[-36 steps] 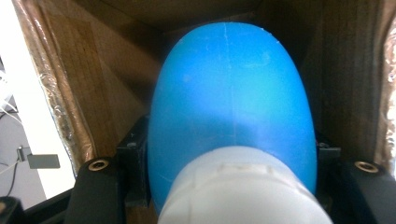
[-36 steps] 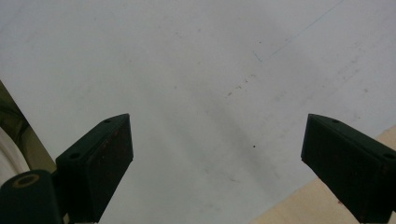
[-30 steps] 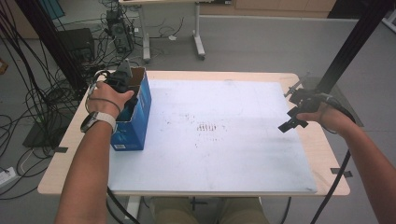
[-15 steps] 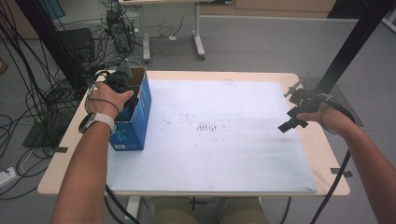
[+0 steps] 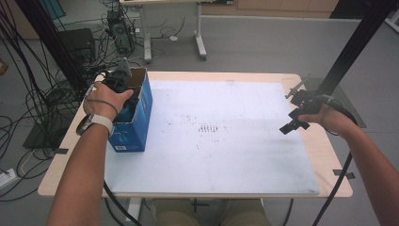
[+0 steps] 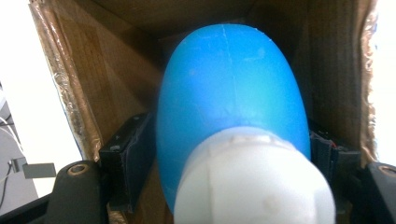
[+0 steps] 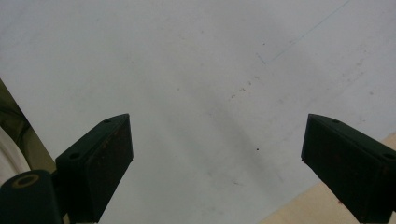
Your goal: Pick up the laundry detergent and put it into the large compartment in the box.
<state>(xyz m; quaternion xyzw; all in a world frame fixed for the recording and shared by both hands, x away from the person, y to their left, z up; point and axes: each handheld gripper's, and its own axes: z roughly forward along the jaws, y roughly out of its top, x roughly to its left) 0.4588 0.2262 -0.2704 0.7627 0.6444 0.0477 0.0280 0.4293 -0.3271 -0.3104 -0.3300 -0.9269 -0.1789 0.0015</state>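
Two hand-held grippers are in use; the left hand-held gripper (image 6: 233, 186) reaches into the blue box (image 5: 136, 117), upper left of the high view, its jaws having just opened further, flanking the blue bottle (image 6: 229, 107); whether the pads press cannot be told; next comes gripping or withdrawal, judged likely; the right hand-held gripper (image 7: 219, 158) stands wide over the desk (image 5: 244, 155).

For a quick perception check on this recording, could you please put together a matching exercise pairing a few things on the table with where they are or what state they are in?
Things:
1. blue bottle
2. cardboard box
3. right gripper
4. white sheet

Places or states:
A. jaws wide apart, nothing between them
B. spread flat over the tabletop
C. between the left gripper's jaws, inside the box
D. upright near the table's left edge, top open

Pairs: 1-C, 2-D, 3-A, 4-B
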